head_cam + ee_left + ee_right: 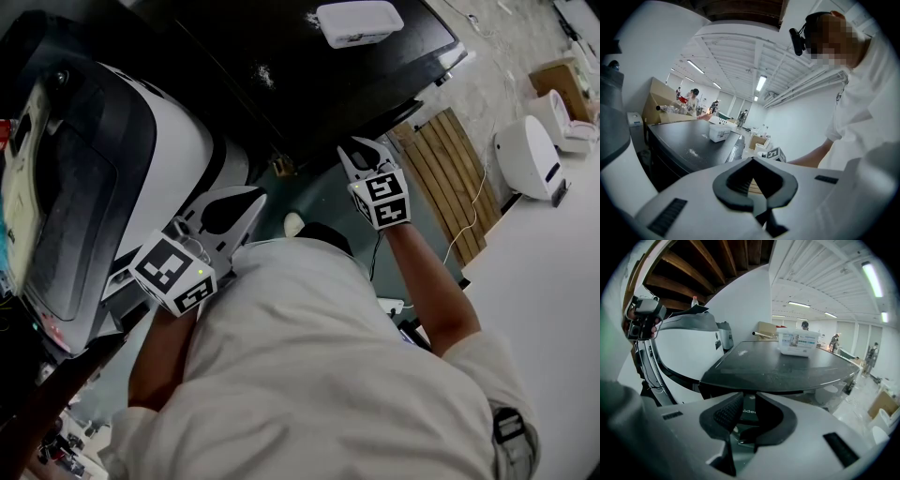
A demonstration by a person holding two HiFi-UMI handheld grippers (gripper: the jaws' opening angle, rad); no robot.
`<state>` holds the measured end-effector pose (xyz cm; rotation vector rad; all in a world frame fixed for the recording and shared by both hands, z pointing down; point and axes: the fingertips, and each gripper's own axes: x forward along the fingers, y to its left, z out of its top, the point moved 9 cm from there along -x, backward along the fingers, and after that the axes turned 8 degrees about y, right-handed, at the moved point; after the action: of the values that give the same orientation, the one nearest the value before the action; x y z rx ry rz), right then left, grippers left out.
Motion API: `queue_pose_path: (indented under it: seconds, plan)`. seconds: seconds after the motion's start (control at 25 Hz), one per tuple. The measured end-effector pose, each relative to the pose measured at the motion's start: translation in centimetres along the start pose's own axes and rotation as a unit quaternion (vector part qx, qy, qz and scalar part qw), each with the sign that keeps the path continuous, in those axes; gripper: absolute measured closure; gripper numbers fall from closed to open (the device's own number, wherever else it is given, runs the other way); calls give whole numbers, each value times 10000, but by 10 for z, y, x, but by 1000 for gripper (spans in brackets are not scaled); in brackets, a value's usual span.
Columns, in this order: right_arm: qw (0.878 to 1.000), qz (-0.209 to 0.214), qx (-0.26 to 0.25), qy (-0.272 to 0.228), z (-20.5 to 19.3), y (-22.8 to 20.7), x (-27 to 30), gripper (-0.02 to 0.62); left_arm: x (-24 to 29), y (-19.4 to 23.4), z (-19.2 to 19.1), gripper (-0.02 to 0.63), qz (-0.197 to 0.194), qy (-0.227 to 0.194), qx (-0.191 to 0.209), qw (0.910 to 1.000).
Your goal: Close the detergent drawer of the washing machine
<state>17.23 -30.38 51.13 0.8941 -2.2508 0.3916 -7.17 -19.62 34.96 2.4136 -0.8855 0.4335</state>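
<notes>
From the head view we count two grippers, one washing machine, one table and one box. The left gripper (255,201) hangs just beside the washing machine (178,159), a rounded white body with a dark grey top that fills the left side. We cannot pick out its detergent drawer in any view. The right gripper (363,150) points at the near edge of the black table (281,84), which carries a white lidded box (359,23) at its far end. To the right lie one wooden slatted panel (450,178) and one rounded white appliance (527,155). In the left gripper view, the left gripper's jaws are closed tip to tip on nothing, and the wooden slats show through the hollow between the pads. Beyond them we see the table and box again, then a long white room with strip lights and a few distant people. In the right gripper view, the right gripper's jaws stand slightly apart and empty, aimed at the table edge. The washing machine rises at the left, white with a dark band. One bottle (695,301) shows above its top and one ribbed hose (649,364) runs beside it, under wooden ceiling beams.
</notes>
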Motion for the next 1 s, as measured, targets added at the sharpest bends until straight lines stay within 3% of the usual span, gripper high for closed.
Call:
queue_pose_path:
  seconds: [1.0]
  plan:
    - [9996,-83,159,-230,1,0,5,509,5,1,1,612,-54,93,-22,9999]
